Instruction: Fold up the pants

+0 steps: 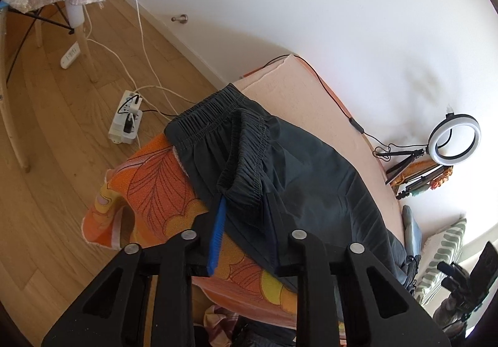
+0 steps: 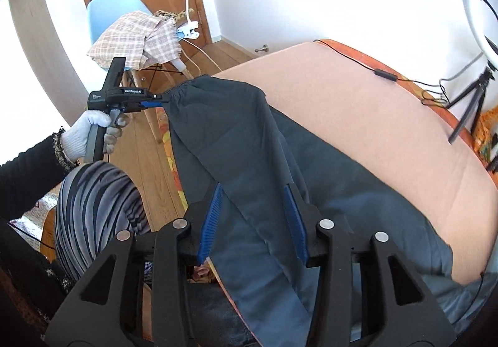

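We had the left gripper [image 2: 162, 103] clamped on the pants [image 2: 236, 141] waistband at 10 o'clock, right gripper [image 2: 253, 222] jaws apart straddling a fold, pants running 10-to-5 across the bed [image 2: 358, 116].

My left gripper [image 1: 246, 216]: right pad hidden under the pants [image 1: 295, 166] waistband. Pants' lower end is cut off by the bottom edge in the right wrist view. Small items beside the ring light [image 1: 454, 140] are unreadable.
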`<move>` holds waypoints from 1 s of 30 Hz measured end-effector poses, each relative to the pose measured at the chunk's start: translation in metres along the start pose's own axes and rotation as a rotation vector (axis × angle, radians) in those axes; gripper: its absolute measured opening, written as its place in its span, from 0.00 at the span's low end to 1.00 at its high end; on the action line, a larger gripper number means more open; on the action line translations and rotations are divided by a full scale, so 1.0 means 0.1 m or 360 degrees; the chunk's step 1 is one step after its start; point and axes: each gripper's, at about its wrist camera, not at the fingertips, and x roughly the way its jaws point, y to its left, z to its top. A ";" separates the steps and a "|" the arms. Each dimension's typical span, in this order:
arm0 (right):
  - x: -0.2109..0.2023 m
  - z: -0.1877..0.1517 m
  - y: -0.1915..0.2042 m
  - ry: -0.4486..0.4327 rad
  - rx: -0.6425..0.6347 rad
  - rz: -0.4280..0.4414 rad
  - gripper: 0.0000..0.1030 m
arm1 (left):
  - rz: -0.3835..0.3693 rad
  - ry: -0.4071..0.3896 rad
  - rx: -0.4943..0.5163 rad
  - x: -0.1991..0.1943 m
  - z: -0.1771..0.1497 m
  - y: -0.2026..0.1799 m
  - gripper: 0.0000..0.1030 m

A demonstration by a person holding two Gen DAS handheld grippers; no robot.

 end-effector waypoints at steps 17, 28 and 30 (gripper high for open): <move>1.73 1.69 0.47 0.0100 -0.0145 0.0411 0.46 | 0.0122 -0.0082 0.0469 0.03 -0.06 -0.17 0.13; 2.89 1.96 0.67 0.0301 -0.0196 0.0500 0.46 | 0.0221 -0.0109 0.0807 0.07 -0.10 -0.29 0.13; 3.05 1.93 0.68 0.0356 -0.0204 0.0506 0.46 | 0.0230 -0.0114 0.0839 0.06 -0.10 -0.31 0.13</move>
